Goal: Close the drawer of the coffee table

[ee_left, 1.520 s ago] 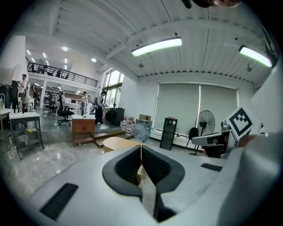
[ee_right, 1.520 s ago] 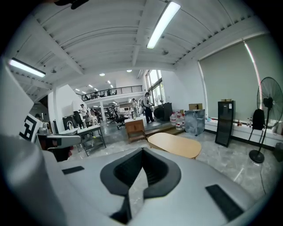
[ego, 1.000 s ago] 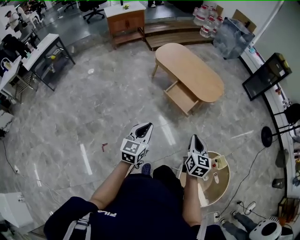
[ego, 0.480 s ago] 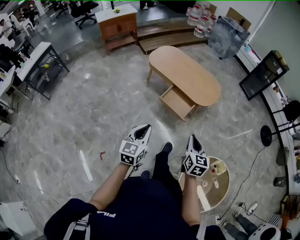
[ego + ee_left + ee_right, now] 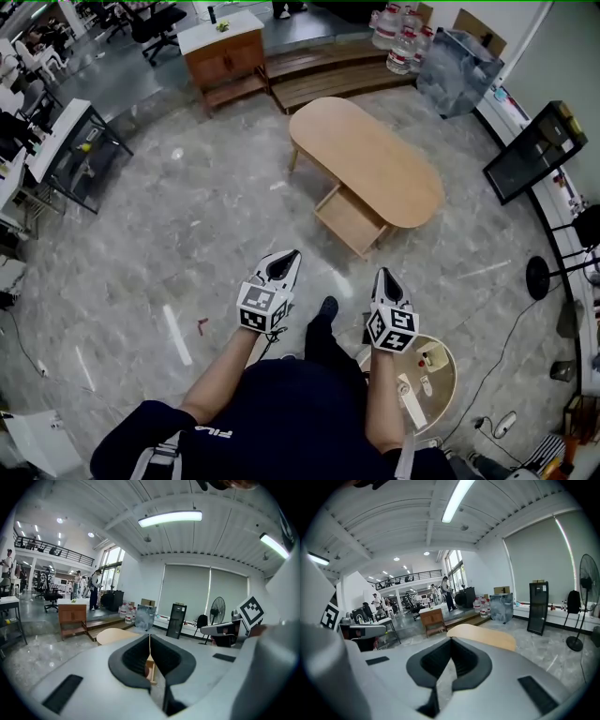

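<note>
The coffee table (image 5: 375,155) is standing with its drawer (image 5: 349,220) pulled out.
Left gripper (image 5: 287,257) and right gripper (image 5: 386,276) are hovering well apart from it, jaws together.

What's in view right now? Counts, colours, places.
coffee table: 1, light wood, oval, mid-floor ahead
drawer: 1, light wood, pulled out on the table's near side
cabinet: 1, brown with white top, far left
water bottles: several, clear, far wall
flat panel: 1, black, right side
round side table: 1, light wood, by the person's right, small items on it
desk: 1, white top, black frame, left
left gripper: 1, grey, shut, empty
right gripper: 1, grey, shut, empty
</note>
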Available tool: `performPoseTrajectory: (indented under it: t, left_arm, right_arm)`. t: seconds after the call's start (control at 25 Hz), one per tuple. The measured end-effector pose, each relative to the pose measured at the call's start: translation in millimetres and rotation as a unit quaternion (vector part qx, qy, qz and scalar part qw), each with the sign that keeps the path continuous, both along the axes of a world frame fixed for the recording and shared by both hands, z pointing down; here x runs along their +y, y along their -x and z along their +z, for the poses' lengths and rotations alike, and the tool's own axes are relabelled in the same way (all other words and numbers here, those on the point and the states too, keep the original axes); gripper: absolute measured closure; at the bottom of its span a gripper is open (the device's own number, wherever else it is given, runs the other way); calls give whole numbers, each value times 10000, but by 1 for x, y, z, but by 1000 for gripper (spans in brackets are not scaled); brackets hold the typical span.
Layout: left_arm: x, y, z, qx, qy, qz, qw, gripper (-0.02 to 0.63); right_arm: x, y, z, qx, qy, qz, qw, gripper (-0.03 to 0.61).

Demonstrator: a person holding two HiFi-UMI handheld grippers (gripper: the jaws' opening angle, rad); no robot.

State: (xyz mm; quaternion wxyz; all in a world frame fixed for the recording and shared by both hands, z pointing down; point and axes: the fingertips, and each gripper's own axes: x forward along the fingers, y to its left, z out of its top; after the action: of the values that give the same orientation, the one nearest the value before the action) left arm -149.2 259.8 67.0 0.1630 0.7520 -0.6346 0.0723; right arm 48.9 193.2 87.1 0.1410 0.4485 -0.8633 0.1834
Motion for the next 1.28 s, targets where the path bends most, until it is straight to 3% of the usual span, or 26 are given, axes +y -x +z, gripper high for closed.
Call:
performPoseTrajectory:
  t: [0.64, 1.28]
  left_arm:
    - [-178, -24, -4, -180, 254, 16, 9995, 583]
    - [-255, -21, 4, -233, 338, 389, 9984, 583]
  right_arm:
    - [-185, -15, 6, -157, 184, -160, 9996, 551]
    - [-241, -6, 25, -256, 441, 66, 9987, 551]
